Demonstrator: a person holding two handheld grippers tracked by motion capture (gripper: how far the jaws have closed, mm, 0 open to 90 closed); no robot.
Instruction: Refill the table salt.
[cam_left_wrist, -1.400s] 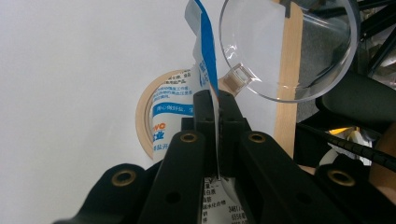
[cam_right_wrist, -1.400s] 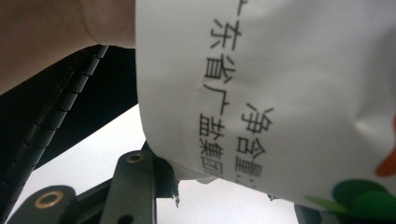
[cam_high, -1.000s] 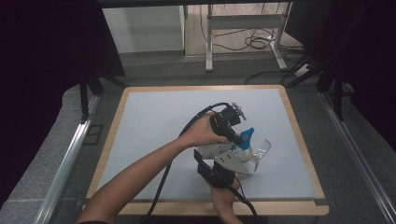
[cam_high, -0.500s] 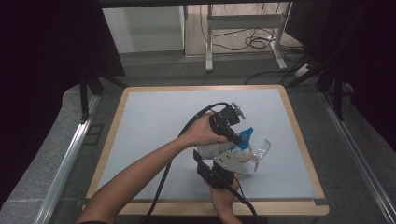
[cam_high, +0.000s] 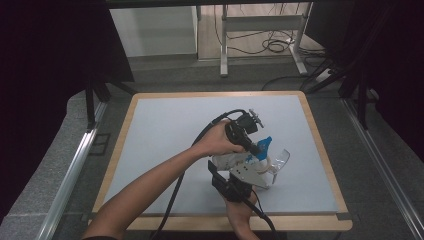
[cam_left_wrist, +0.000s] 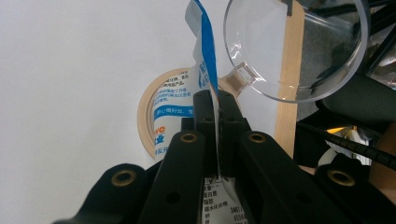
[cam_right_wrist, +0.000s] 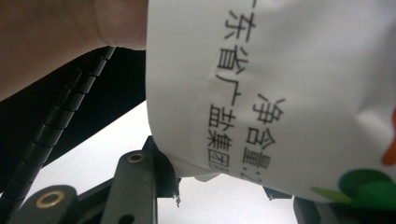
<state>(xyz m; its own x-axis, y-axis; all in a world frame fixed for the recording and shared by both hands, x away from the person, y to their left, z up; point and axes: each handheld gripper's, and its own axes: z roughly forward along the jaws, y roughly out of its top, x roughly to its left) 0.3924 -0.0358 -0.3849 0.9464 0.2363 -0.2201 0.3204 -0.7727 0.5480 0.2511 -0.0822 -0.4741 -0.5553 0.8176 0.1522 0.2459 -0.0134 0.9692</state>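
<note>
A white bag with blue print (cam_high: 227, 161) is held up over the table between both grippers. My left gripper (cam_high: 256, 149) comes in from the left and is shut on the bag's blue-striped top edge (cam_left_wrist: 205, 70), its jaws pressed flat on the film (cam_left_wrist: 215, 100). My right gripper (cam_high: 250, 176) reaches up from the near edge and is shut on the bag's body (cam_right_wrist: 289, 93), which bulges between the jaws (cam_right_wrist: 224, 186). A clear plastic cup with a small tab handle (cam_high: 280, 161) stands just right of the bag (cam_left_wrist: 299, 46).
The grey mat (cam_high: 165, 130) has a wooden rim (cam_high: 320, 145). A beige tape ring (cam_left_wrist: 148, 116) lies on the mat under the bag. Black cables trail from both grippers toward the near edge (cam_high: 175, 195). Metal rails and desk legs stand beyond the table.
</note>
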